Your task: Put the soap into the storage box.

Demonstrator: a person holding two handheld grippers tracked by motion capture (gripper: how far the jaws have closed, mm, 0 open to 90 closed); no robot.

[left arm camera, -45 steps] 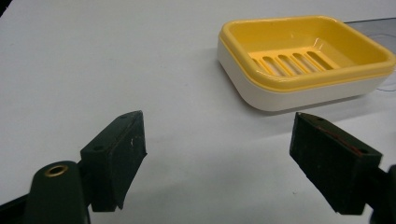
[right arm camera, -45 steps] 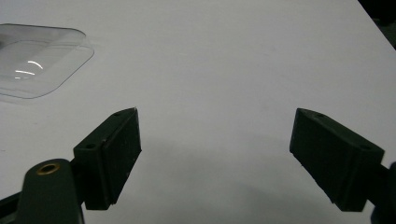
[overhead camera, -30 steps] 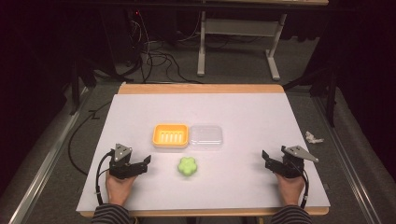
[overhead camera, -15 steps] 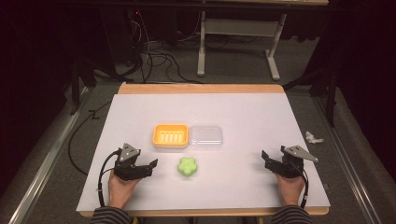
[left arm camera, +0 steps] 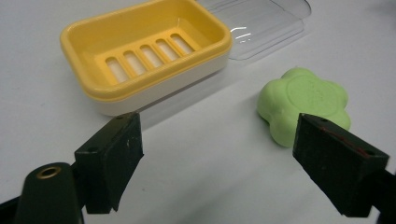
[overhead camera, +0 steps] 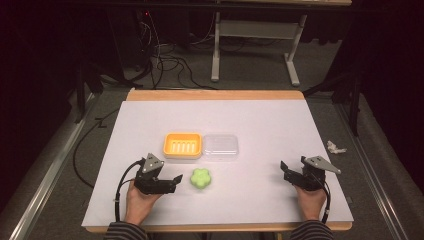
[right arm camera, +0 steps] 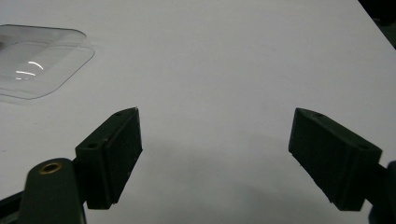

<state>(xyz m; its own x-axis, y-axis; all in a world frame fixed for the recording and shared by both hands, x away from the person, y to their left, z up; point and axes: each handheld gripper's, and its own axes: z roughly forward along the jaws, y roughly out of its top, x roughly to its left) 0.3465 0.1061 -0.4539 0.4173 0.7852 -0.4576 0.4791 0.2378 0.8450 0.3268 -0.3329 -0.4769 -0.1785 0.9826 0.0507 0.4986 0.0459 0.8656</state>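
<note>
Left gripper (overhead camera: 172, 181) has advanced toward the green flower-shaped soap (overhead camera: 201, 178) — jaws spread, grasping nothing; right gripper (overhead camera: 286, 171) — likewise released — rests near the table's right edge.

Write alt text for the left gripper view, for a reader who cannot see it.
The left gripper stands open just above a white table, its two black jaws wide apart, with a green flower-shaped soap lying close ahead by the right-hand jaw. Behind it sit a yellow slotted soap dish and, beyond that, a clear plastic lid.
</note>
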